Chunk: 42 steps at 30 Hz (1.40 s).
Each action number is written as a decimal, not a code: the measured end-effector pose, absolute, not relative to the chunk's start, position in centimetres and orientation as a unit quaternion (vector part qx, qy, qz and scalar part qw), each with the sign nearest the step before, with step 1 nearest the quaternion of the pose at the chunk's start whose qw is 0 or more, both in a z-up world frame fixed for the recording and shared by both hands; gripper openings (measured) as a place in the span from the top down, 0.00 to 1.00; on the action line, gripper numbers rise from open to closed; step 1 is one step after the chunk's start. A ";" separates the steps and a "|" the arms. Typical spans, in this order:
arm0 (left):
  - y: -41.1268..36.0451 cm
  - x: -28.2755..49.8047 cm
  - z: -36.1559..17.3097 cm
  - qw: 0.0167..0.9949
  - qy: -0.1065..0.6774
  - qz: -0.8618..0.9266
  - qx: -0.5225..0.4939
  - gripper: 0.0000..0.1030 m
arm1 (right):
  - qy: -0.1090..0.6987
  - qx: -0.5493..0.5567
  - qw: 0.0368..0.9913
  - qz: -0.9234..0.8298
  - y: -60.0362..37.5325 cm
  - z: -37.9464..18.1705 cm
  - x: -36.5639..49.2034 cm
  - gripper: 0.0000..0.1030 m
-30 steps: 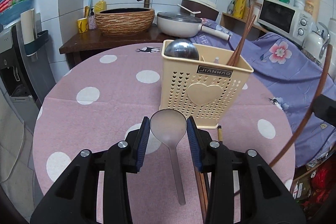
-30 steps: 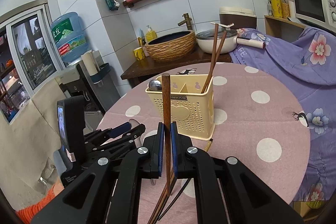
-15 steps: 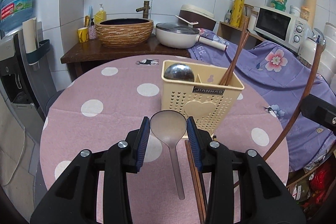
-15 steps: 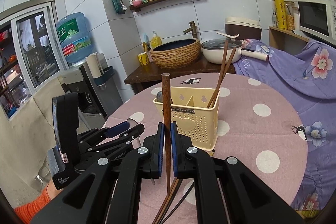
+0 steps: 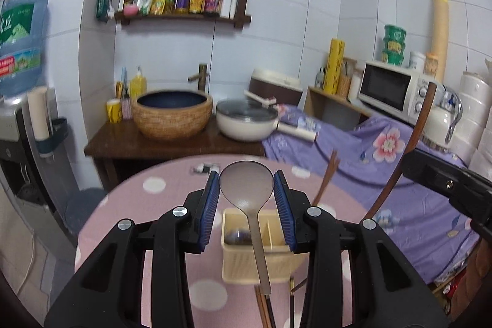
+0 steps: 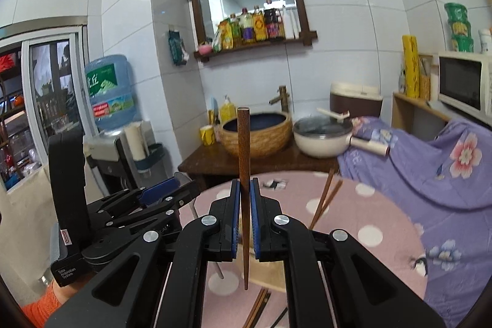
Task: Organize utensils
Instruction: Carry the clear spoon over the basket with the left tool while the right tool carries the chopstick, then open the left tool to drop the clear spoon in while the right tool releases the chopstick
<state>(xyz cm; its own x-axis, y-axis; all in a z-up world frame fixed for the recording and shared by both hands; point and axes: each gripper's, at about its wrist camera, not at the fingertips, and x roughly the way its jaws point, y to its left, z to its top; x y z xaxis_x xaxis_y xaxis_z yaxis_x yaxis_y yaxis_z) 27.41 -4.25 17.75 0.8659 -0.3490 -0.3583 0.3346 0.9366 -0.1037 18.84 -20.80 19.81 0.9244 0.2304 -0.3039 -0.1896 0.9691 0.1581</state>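
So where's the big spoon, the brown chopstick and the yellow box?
spoon [image 5: 246, 185], left wrist view, on its bowl.
chopstick [image 6: 244, 143], right wrist view, on its upper shaft.
yellow box [image 5: 243, 266], left wrist view, on its front wall.
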 end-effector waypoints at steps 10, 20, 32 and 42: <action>-6.9 34.2 19.3 0.973 0.179 -0.142 -0.021 0.64 | 0.130 0.055 0.988 0.058 -21.5 21.2 22.7 0.93; -7.8 37.1 13.4 0.966 0.220 -0.131 -0.023 0.64 | 0.162 0.058 0.984 0.036 -21.8 15.4 25.1 0.93; -8.3 37.3 8.7 0.954 0.263 -0.141 -0.012 0.64 | 0.201 0.061 0.977 0.036 -21.6 10.6 25.8 0.94; -8.6 36.9 6.3 0.949 0.279 -0.148 0.003 0.64 | 0.206 0.057 0.976 0.036 -22.2 9.0 25.8 0.93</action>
<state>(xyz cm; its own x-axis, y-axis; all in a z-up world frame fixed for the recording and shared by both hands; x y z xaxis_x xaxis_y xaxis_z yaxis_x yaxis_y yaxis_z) 36.86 -8.56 6.34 0.8007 -0.2781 -0.5306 0.2819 0.9564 -0.0760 25.78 -22.17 9.02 0.9125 0.0933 -0.3983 -0.0461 0.9909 0.1266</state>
